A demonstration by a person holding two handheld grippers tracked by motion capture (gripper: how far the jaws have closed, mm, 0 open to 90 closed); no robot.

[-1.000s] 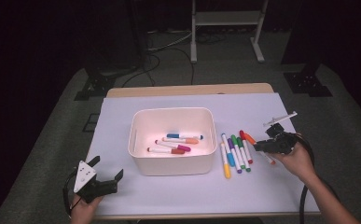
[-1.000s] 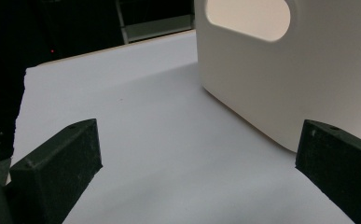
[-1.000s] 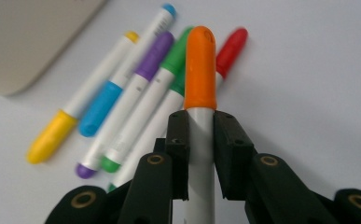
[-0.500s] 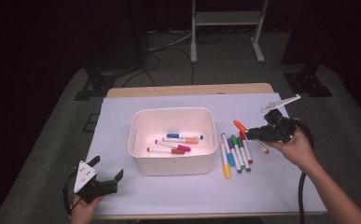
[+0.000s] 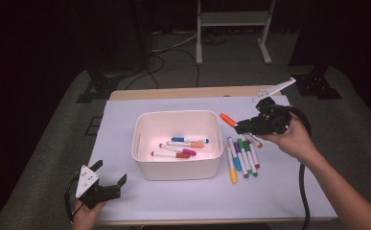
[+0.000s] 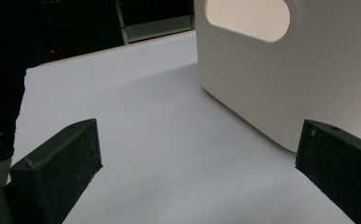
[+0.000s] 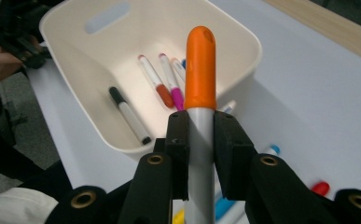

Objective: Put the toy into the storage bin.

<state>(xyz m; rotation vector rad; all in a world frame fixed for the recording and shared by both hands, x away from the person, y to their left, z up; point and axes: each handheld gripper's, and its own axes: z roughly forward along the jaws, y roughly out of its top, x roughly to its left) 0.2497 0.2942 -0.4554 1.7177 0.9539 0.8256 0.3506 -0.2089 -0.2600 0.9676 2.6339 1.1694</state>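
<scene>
The table [image 5: 279,201], covered by a pale sheet, carries a white bin [image 5: 177,170] near its middle. The bin holds several markers: in the high view a blue-capped one, an orange-capped one, a pink one and a red one lie on its floor, and the right gripper view also shows a black-tipped one. Just right of the bin, a row of loose markers [image 5: 240,155] lies on the sheet. The right gripper [image 5: 240,127] hovers above that row, close to the bin's right rim, its fingers [image 7: 178,140] pinching the grey barrel of an orange-capped marker [image 7: 200,70] whose cap points toward the bin. The left gripper [image 5: 110,175] rests at the table's near-left corner, well apart from the markers, fingers [image 6: 61,163] spread wide with nothing between them.
</scene>
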